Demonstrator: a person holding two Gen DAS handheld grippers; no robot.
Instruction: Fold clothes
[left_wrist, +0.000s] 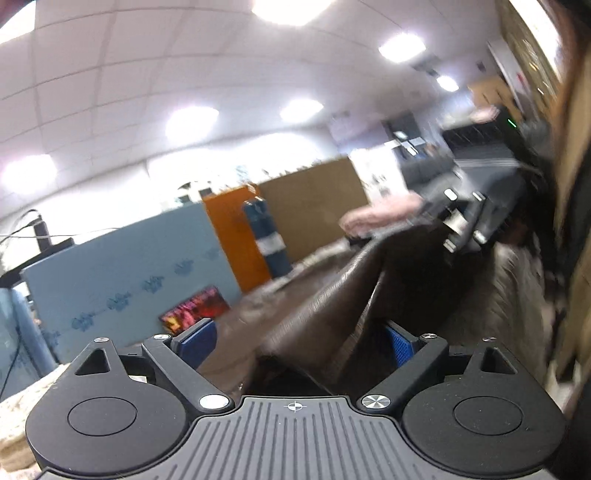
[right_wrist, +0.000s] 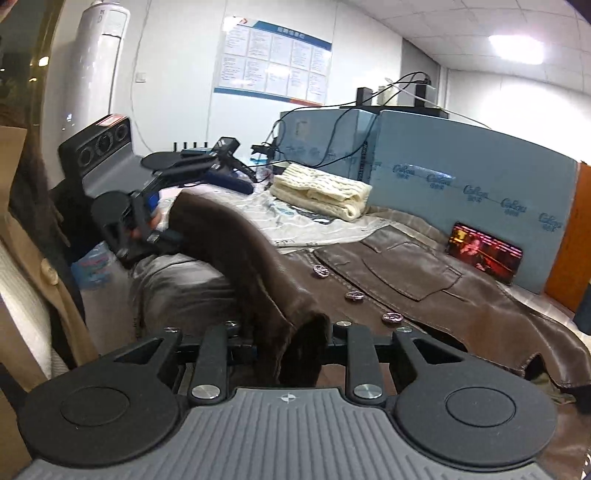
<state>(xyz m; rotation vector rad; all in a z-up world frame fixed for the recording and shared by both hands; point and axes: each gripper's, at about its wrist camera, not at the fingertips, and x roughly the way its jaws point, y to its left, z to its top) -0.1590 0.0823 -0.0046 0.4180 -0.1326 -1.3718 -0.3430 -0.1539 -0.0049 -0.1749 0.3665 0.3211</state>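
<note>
A dark brown leather jacket (right_wrist: 424, 280) with metal snap buttons and a chest pocket lies spread on the table. One part of it, a sleeve (right_wrist: 236, 243), is lifted between both grippers. My right gripper (right_wrist: 288, 347) is shut on one end of the sleeve. My left gripper (left_wrist: 295, 343) has the sleeve (left_wrist: 332, 302) between its blue pads, which stand fairly wide apart; it also shows in the right wrist view (right_wrist: 155, 229) at the sleeve's far end. The right gripper shows in the left wrist view (left_wrist: 461, 225), blurred.
A folded cream knit sweater (right_wrist: 321, 188) lies on the patterned table cover (right_wrist: 295, 225) at the back. A phone (right_wrist: 484, 253) with a lit screen leans on blue foam boards (right_wrist: 472, 166). A grey garment (right_wrist: 177, 288) hangs at the table's near-left edge. A pink garment (left_wrist: 380, 214) lies beyond.
</note>
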